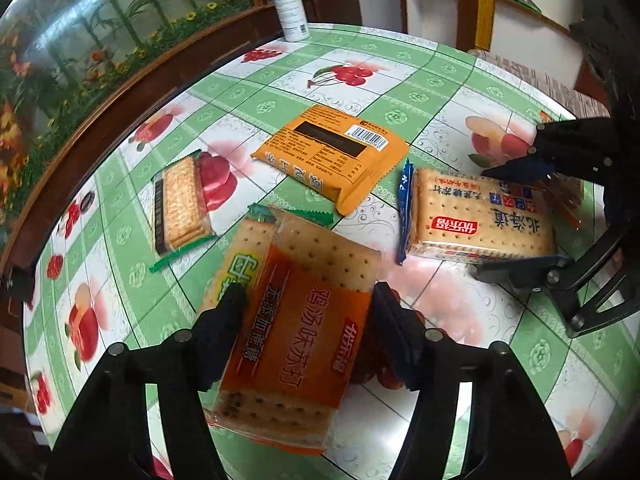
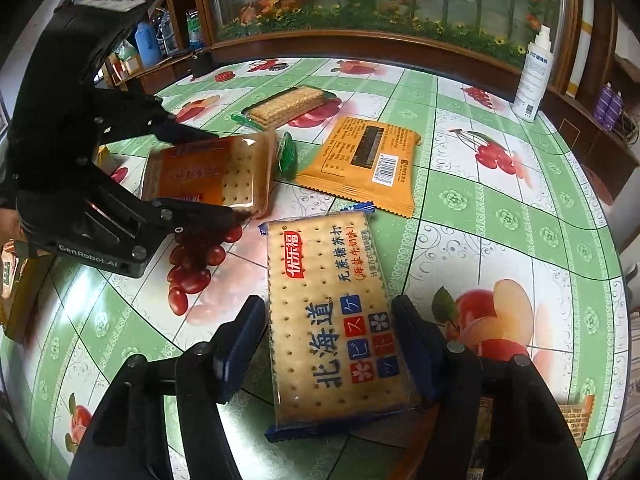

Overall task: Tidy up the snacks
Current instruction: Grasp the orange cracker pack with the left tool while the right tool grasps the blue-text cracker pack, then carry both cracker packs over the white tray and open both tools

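Observation:
My left gripper (image 1: 306,300) straddles an orange-labelled cracker pack (image 1: 296,320) that lies on a green-edged pack (image 1: 236,264); its jaws sit close beside the pack's sides. It also shows in the right wrist view (image 2: 208,176). My right gripper (image 2: 328,316) straddles a blue-edged cracker pack (image 2: 332,320), jaws near its long sides; that pack also shows in the left wrist view (image 1: 480,216). An orange snack bag (image 1: 332,152) lies face down mid-table. A green-trimmed cracker pack (image 1: 182,204) lies to its left.
The table (image 1: 420,80) has a glossy green and fruit-print cloth. A white spray bottle (image 1: 288,0) stands at its far edge by a wooden cabinet with a flower scene. More boxes (image 2: 16,296) sit at the table's near-left edge in the right wrist view.

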### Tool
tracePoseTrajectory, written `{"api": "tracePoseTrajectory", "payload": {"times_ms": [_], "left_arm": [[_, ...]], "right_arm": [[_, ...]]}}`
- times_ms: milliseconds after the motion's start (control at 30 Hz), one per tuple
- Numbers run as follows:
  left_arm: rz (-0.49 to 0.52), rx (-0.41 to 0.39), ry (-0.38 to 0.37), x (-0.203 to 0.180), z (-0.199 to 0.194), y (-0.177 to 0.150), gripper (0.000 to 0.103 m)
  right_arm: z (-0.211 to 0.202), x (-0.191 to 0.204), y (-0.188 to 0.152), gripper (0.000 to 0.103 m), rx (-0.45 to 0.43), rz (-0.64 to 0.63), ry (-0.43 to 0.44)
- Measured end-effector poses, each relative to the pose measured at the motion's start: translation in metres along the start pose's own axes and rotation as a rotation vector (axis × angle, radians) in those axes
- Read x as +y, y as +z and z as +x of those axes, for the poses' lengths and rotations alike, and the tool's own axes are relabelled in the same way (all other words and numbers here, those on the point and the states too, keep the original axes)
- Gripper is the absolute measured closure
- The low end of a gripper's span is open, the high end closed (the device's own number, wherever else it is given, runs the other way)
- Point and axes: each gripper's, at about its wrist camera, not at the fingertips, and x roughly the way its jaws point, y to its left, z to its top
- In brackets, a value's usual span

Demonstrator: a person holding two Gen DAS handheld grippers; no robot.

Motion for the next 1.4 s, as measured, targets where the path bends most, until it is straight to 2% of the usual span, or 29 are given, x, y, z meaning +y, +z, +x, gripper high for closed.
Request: {"api": "tracePoseTrajectory", "payload": {"times_ms": [100, 200, 233, 367, 500, 567, 733, 800, 833, 967, 1000, 1067, 1100, 1167, 1400], "left_arm": [[-0.040, 0.002, 0.005, -0.001, -0.004, -0.006, 0.041], [-0.066, 0.009, 0.038, -0.008, -0.010, -0.016, 0.041], [-0.073, 0.011, 0.043, -0.010, -0.013, -0.019, 0.041], [-0.126, 0.032, 0.053, -0.019, -0.025, -0.035, 0.041], [-0.194, 0.024, 0.020, -0.021, -0.042, -0.052, 0.040], [-0.224, 0.004, -0.004, -0.023, -0.052, -0.062, 0.036], [-0.155, 0.055, -0.007, -0.050, -0.060, -0.085, 0.032], [-0.142, 0.077, 0.013, -0.057, -0.059, -0.091, 0.031], [-0.158, 0.105, 0.017, -0.058, -0.055, -0.093, 0.030], [-0.331, 0.099, -0.025, -0.047, -0.053, -0.103, 0.029], [-0.355, 0.084, -0.003, -0.047, -0.053, -0.105, 0.029], [-0.403, 0.067, 0.015, -0.047, -0.054, -0.106, 0.033], [-0.418, 0.058, 0.028, -0.048, -0.055, -0.107, 0.041], [-0.450, 0.035, 0.025, -0.049, -0.058, -0.108, 0.046], [-0.544, -0.042, 0.036, -0.056, -0.073, -0.122, 0.050]], "right_arm": [[0.001, 0.003, -0.001, 0.036, 0.002, -0.019, -0.021], [0.002, 0.005, 0.000, 0.040, -0.003, -0.029, -0.028], [0.001, 0.005, -0.001, 0.044, -0.005, -0.029, -0.031], [-0.001, 0.009, -0.002, 0.046, -0.006, -0.038, -0.029], [-0.002, 0.019, -0.004, 0.046, -0.002, -0.058, -0.012], [-0.003, 0.024, -0.006, 0.046, -0.002, -0.069, -0.003], [-0.005, 0.030, -0.009, 0.046, -0.001, -0.078, 0.009], [-0.005, 0.031, -0.011, 0.046, 0.000, -0.075, 0.010], [-0.005, 0.031, -0.010, 0.046, 0.001, -0.075, 0.010], [-0.006, 0.035, -0.012, 0.046, 0.003, -0.081, 0.008], [-0.006, 0.036, -0.013, 0.046, 0.002, -0.082, 0.009], [-0.007, 0.038, -0.015, 0.046, -0.001, -0.083, 0.006], [-0.008, 0.039, -0.016, 0.046, -0.004, -0.083, 0.003], [-0.008, 0.040, -0.017, 0.046, -0.007, -0.079, 0.002], [-0.015, 0.043, -0.023, 0.046, -0.015, -0.051, 0.020]]}}
